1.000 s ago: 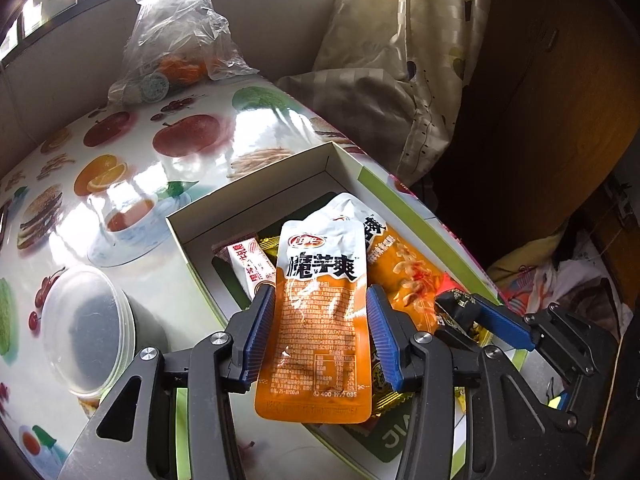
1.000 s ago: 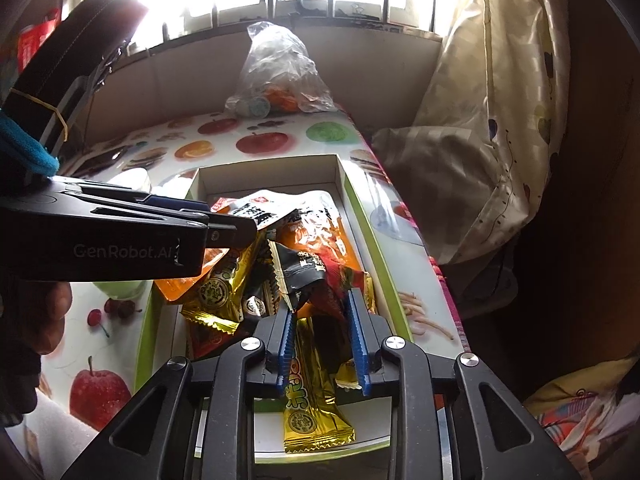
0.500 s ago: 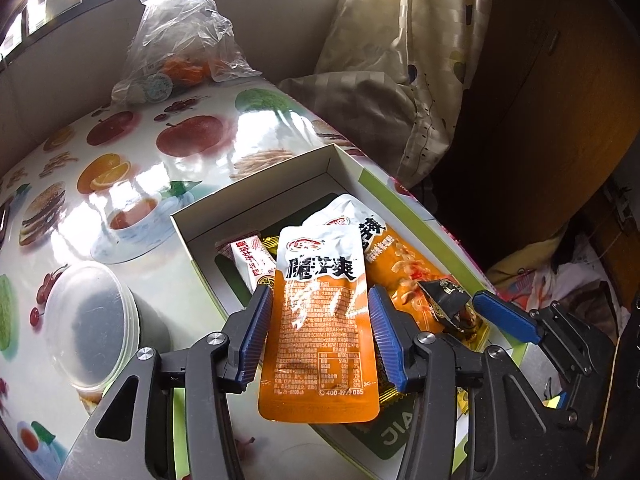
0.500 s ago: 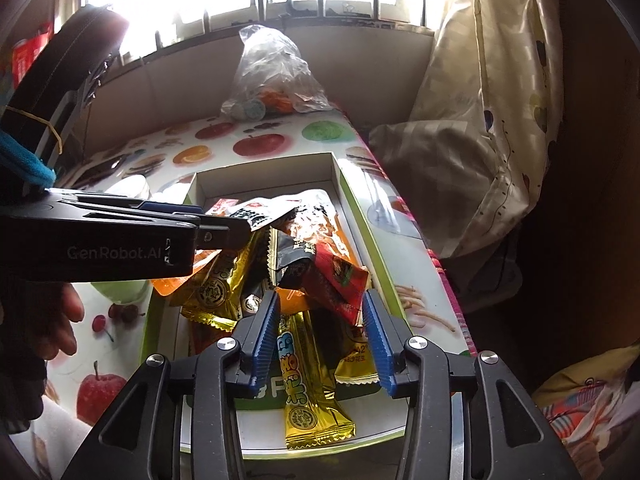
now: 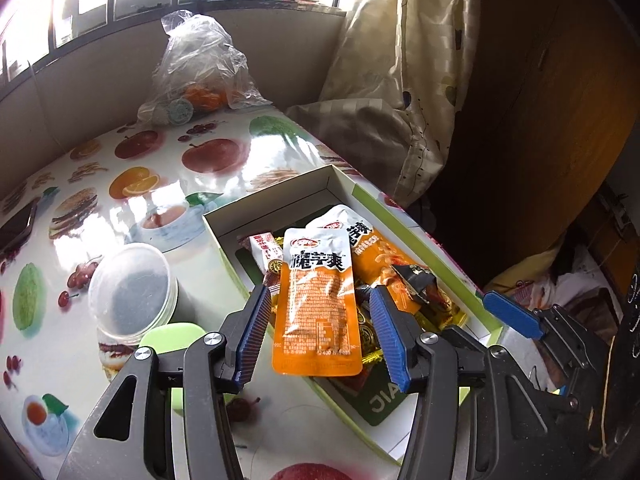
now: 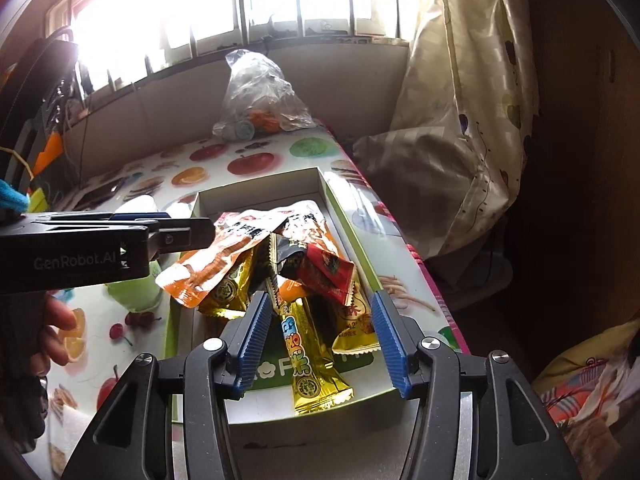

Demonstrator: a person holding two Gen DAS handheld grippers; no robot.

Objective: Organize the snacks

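between the spread left gripper (image 5: 318, 330), orange snack pouch (image 5: 316, 300) unclamped, right gripper (image 6: 320, 342) released

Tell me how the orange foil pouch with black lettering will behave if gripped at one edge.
The orange foil pouch looks thin and flat, so it will probably droop. Its glossy film may slip between ribbed pads. It overhangs the white cardboard box rim atop other packets, so it is likely light and easily dragged.

One white box (image 6: 348, 236) with a green rim. Two orange pouches (image 5: 316, 304) (image 5: 380, 256). One clear plastic bag (image 5: 200, 64), one round plastic tub (image 5: 132, 292), one phone (image 5: 18, 226). The gold sachets (image 6: 308, 356) overlap too much to count.
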